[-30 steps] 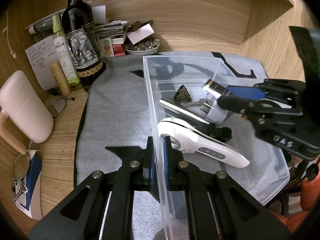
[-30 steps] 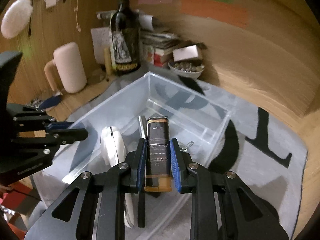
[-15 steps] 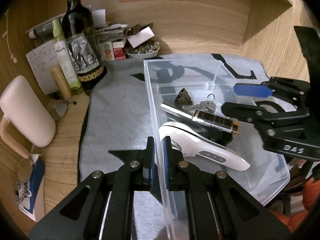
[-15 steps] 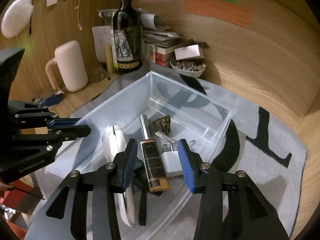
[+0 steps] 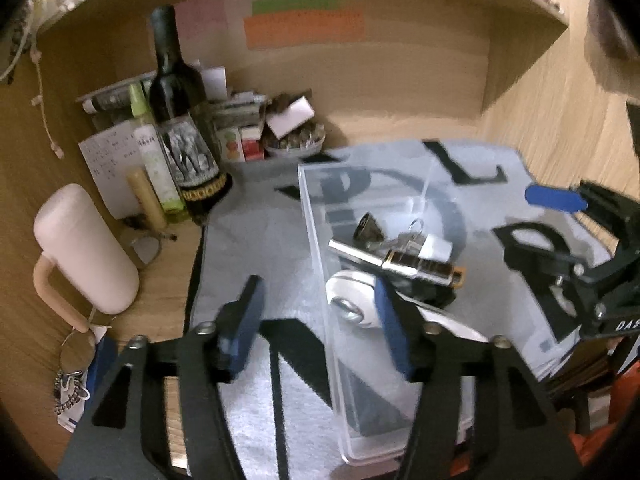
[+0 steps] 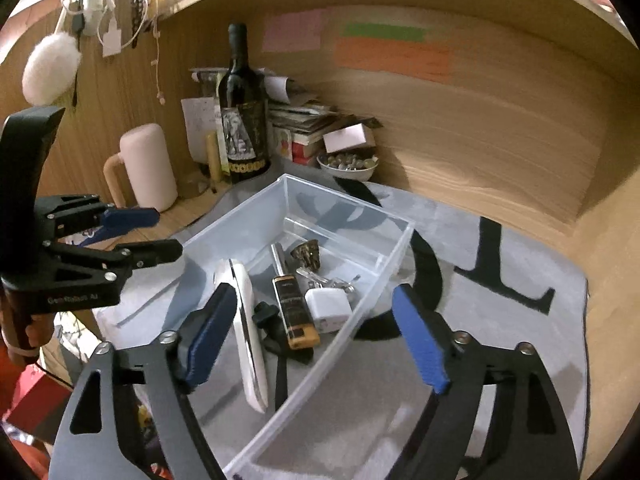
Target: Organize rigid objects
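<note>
A clear plastic bin [image 5: 316,216] [image 6: 240,216] stands on the grey mat. In it lie a white handheld device [image 6: 250,320], a black and gold lighter [image 6: 294,312] [image 5: 424,268], a white charger cube [image 6: 328,308], keys [image 6: 332,280], a metal tube [image 6: 278,256] and a small dark cone-shaped piece [image 6: 308,254]. My left gripper [image 5: 316,320] is open and empty, its jaws astride the bin's near wall without touching it. My right gripper [image 6: 316,332] is open and empty, raised above the bin's near end.
A wine bottle [image 5: 180,136], a green spray bottle [image 5: 154,160], a pink mug [image 5: 80,248], papers, small boxes and a bowl of small items [image 6: 348,162] crowd the back left corner. Wooden walls close the back and right. Keys on a chain [image 5: 70,388] lie at the left edge.
My left gripper has let go of the bin wall and opened wide, pulling up and back. My right gripper dropped the lighter into the bin, opened wider and drew back.
</note>
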`<state>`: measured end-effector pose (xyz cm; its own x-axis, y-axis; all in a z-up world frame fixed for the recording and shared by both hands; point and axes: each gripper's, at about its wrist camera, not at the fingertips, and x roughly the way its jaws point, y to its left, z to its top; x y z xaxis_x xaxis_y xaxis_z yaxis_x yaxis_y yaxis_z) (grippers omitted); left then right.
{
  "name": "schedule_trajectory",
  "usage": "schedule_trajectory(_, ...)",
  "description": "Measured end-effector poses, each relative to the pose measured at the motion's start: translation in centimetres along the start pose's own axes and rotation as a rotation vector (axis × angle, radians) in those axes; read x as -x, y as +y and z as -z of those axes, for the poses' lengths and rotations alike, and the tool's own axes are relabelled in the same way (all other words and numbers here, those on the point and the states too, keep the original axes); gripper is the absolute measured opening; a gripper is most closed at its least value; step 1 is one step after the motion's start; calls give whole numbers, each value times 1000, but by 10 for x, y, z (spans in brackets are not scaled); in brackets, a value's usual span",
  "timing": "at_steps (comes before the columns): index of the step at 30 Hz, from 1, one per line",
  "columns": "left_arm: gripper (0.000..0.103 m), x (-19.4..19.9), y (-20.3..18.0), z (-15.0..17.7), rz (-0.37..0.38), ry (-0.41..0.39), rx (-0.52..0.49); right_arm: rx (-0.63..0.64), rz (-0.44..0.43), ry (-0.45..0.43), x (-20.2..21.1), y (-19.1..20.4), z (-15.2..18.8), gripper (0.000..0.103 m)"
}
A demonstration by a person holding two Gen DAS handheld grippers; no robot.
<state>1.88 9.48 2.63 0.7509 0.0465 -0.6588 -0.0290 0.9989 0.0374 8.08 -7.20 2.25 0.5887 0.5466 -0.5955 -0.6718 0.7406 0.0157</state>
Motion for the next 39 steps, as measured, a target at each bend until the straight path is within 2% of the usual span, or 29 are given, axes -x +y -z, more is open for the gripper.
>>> schedule_trajectory(2,79,11,-1,2,5,-48,10,-18,5,-12,5,-1,3,85)
schedule_trajectory(5,95,26,-4,6,16,-118,22,-34,23,-23,13,-2,9,89)
schedule_trajectory(7,100,35,-7,10,25,-162,28,-40,48,-33,18,-1,15,98)
schedule_trajectory(12,102,44,-15,23,49,-203,36,-47,72,-62,32,2,28,102)
schedule_trajectory(15,102,42,-18,30,86,-202,57,-69,66,-72,37,5,35,103)
schedule_trajectory(23,102,39,-22,38,120,-206,81,-116,74,-76,41,7,49,103)
schedule_trajectory(39,102,38,-23,40,132,-205,74,-134,90,-75,38,9,49,103)
